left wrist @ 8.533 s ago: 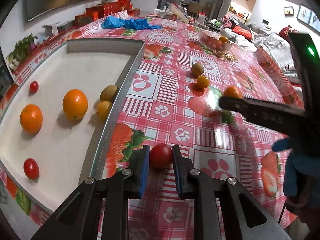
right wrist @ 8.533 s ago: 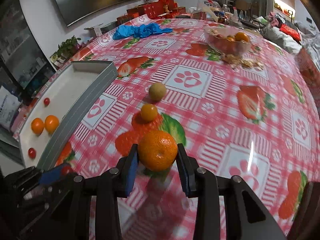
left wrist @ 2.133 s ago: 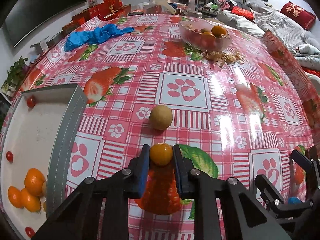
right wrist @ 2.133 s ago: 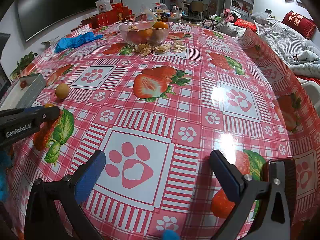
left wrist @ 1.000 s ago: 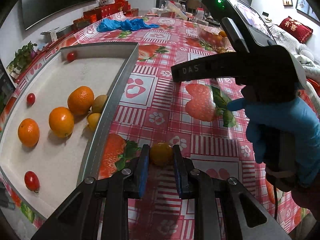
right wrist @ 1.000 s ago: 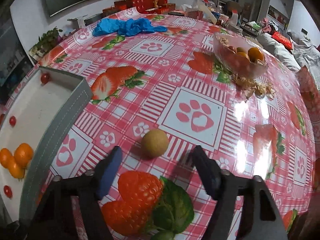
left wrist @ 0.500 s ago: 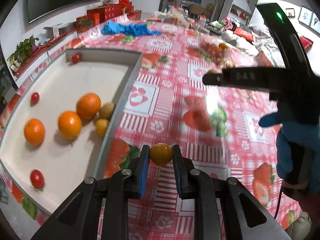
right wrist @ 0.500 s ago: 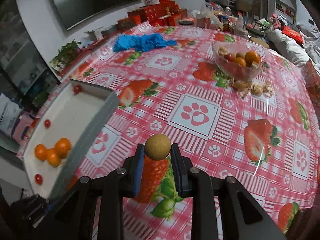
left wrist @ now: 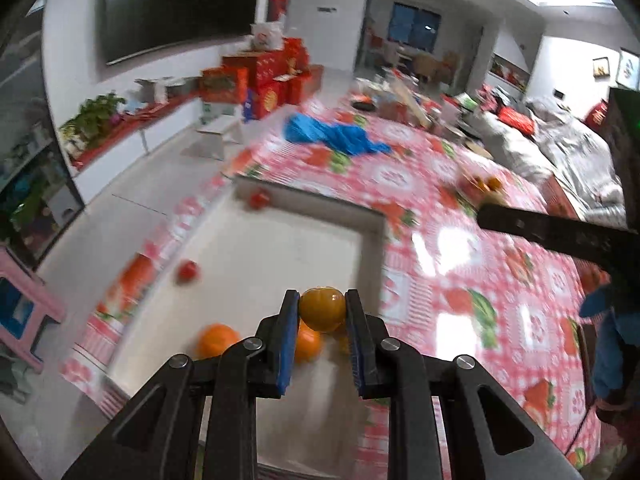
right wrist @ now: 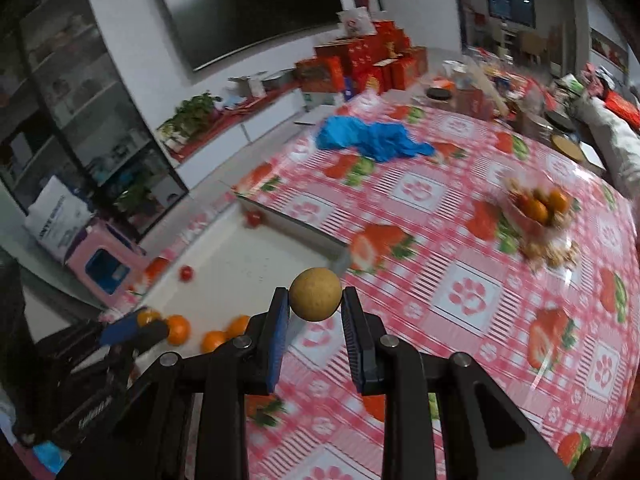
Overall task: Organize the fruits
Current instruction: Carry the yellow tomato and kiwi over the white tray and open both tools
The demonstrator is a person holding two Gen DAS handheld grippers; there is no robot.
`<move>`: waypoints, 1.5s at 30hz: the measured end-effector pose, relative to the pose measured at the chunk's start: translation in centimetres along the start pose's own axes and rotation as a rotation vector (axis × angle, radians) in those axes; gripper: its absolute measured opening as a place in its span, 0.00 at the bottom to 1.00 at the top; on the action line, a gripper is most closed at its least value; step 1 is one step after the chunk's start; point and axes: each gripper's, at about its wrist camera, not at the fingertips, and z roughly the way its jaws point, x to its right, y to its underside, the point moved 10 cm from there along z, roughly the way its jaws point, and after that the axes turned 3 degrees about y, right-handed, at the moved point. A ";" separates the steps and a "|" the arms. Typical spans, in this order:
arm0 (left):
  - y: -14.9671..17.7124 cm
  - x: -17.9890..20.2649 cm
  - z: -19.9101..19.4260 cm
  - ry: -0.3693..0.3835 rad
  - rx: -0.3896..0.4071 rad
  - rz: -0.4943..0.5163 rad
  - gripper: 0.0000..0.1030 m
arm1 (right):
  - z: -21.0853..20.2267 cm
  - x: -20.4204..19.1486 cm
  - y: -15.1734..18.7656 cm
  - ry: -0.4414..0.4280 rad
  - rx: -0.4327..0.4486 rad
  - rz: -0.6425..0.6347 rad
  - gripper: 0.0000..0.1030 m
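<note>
The left claw (left wrist: 322, 310) pinches a small orange fruit (left wrist: 322, 309) between its blue pads, held above the near end of the white tray (left wrist: 280, 248). The coming move looks like a release, and it turns on that: the fruit hangs over the tray floor just inside the right wall, with oranges (left wrist: 218, 339) directly below and beside it, so it may land on them and roll.

The right claw (right wrist: 315, 308) is pressed on a round tan fruit (right wrist: 315, 294), held over the counter (right wrist: 460, 280) just right of the tray's far corner; the tray lies to its left, and the left claw is nearer.

Two small tomatoes (left wrist: 188, 271) sit farther up the tray. A glass bowl (right wrist: 538, 210) and a blue cloth (right wrist: 368, 138) lie well apart, out of the way.
</note>
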 end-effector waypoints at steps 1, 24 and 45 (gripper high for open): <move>-0.3 -0.8 0.0 -0.009 0.004 -0.011 0.23 | 0.5 -0.8 -0.1 -0.004 -0.005 -0.014 0.28; 2.4 -7.2 5.7 -0.126 -0.074 -0.067 0.23 | 9.5 -5.3 3.5 0.007 -0.182 -0.101 0.28; 2.7 -7.4 6.7 -0.131 -0.081 -0.061 0.23 | 10.7 -4.8 3.9 0.009 -0.199 -0.098 0.28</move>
